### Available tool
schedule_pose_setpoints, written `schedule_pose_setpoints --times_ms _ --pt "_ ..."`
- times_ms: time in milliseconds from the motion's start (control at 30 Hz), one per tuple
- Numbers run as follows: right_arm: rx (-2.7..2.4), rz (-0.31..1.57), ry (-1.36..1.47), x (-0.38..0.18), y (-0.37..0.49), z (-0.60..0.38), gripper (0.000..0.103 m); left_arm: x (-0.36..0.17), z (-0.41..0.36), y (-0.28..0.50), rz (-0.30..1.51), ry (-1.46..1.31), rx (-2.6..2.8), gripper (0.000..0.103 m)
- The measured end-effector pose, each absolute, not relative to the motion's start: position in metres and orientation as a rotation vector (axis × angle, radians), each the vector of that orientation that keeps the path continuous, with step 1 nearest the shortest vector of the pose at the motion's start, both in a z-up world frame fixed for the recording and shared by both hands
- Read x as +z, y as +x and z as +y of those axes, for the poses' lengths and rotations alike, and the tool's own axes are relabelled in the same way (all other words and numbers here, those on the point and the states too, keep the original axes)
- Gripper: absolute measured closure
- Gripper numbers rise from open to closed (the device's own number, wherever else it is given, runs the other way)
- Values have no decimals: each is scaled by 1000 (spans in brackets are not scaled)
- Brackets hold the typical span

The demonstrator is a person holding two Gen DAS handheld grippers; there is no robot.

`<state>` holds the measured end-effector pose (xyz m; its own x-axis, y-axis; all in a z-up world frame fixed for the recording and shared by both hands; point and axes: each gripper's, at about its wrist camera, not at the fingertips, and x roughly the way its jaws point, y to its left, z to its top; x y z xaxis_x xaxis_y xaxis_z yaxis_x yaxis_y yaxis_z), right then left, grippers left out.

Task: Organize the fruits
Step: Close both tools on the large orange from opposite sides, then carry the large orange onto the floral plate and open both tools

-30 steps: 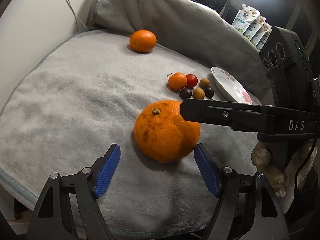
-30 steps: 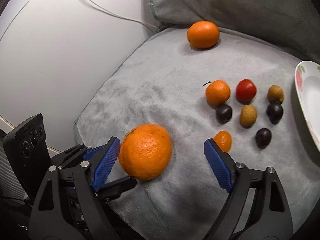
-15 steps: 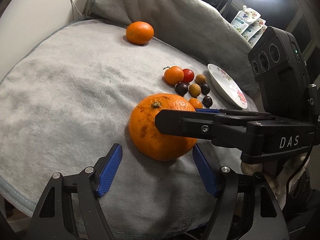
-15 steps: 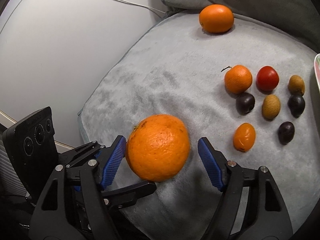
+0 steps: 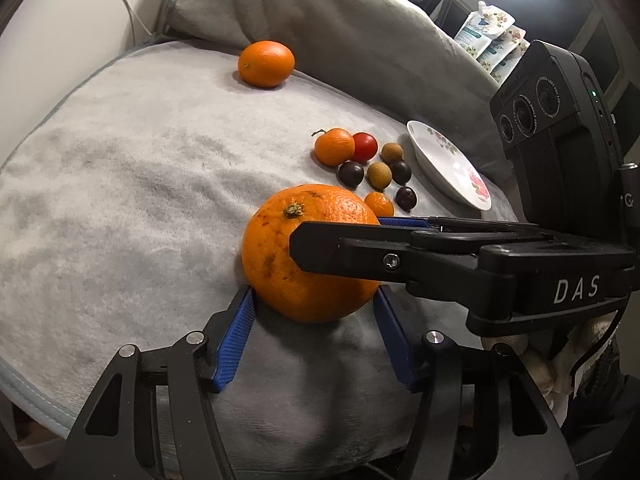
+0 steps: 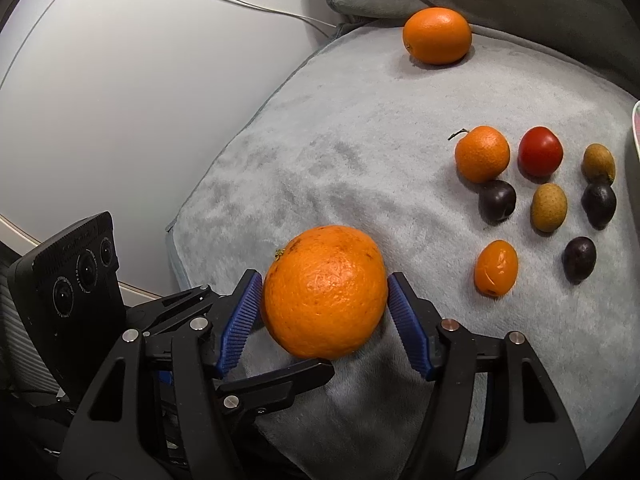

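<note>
A large orange (image 5: 280,248) with a stem scar lies on the grey towel (image 5: 140,160). My left gripper (image 5: 312,308) straddles its near side, its jaws closing, and the blue pad tips touch the peel at both flanks. From the right, my right gripper (image 6: 322,304) spans the same orange (image 6: 324,292). Its jaws are closing too, with both pads against the fruit. A smaller orange (image 5: 266,63) rests at the towel's far edge. A mandarin (image 5: 334,146), a red tomato (image 5: 364,147), a kumquat (image 5: 379,204) and several small dark and brown fruits lie in a cluster.
A white flowered plate (image 5: 448,168) sits to the right of the cluster. The towel rises in a fold (image 5: 340,20) behind the fruit. Printed pouches (image 5: 484,32) stand at the back right. In the right wrist view the towel ends at a white surface (image 6: 120,100) crossed by a cable.
Both grippers have narrowed from wide apart to touching the large orange. The right gripper has slid forward around the fruit, and its black finger now covers more of the orange in the left wrist view.
</note>
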<state>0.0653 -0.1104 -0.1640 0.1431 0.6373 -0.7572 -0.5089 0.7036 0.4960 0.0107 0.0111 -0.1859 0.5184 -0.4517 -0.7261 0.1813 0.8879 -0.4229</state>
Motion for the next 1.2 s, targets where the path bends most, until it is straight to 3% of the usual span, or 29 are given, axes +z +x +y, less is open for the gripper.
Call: schedule_pose_setpoints --times_ms 567,1200 --pt "752 1097 161 -141 70 -155 36 -168 -31 34 932 -250 -470 43" --pt "573 988 254 -116 90 -256 36 -144 -129 78 895 -118 -647 43"
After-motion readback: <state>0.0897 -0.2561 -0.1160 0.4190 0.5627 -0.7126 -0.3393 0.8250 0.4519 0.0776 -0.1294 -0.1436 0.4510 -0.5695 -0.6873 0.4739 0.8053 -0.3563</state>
